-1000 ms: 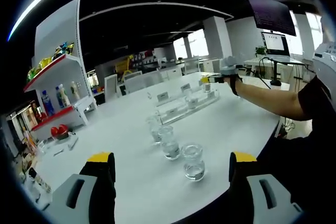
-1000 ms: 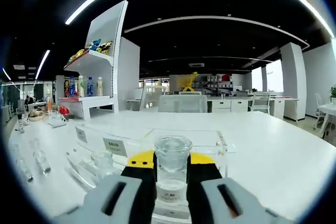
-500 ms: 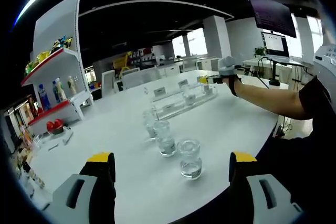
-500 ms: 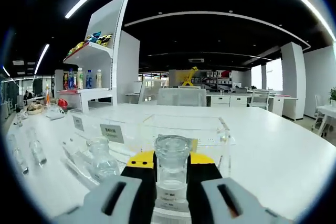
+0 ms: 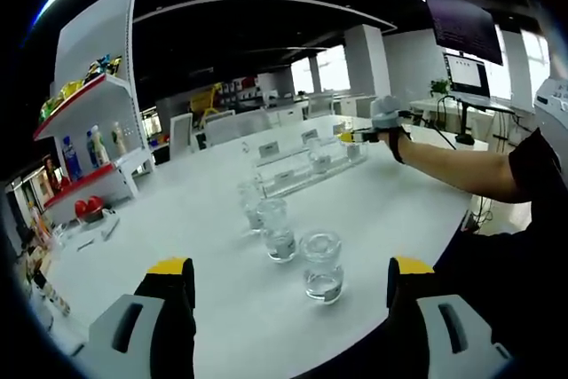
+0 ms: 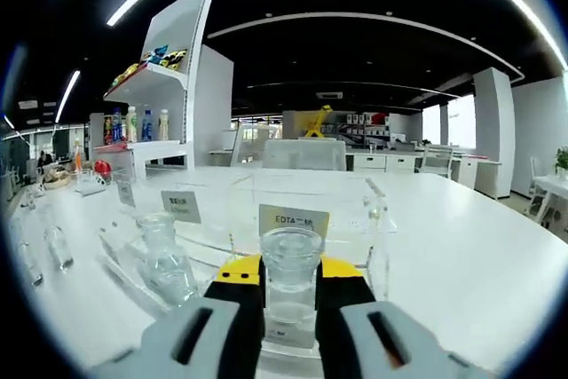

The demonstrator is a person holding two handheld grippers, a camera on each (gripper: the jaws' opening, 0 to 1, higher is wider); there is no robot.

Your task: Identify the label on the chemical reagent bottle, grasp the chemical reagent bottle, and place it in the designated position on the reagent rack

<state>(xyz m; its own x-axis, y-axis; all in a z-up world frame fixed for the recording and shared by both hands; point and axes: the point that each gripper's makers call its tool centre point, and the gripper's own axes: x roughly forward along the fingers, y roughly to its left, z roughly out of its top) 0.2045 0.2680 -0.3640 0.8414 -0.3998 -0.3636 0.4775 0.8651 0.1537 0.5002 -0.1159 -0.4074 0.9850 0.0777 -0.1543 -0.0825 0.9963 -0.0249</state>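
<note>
1. You are keeping the left gripper [image 5: 284, 286] wide apart and empty above three waiting glass bottles [image 5: 321, 265] on the white table [image 5: 177, 219].
2. You are clamping the right gripper [image 6: 290, 286] on one reagent bottle [image 6: 291, 283] at the clear reagent rack [image 6: 355, 219], facing the EDTA label [image 6: 294, 219]; one bottle [image 6: 164, 259] is already sitting there. Judged: mid-task, placement pending.

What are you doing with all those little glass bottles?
A person is sorting them onto a clear rack on a white table. The right claw is shut on a small glass bottle and holds it right in front of the rack, near a label reading EDTA. Another bottle already sits at the rack. The left claw is open and holds nothing, with three more bottles lined up on the table ahead of it.
</note>
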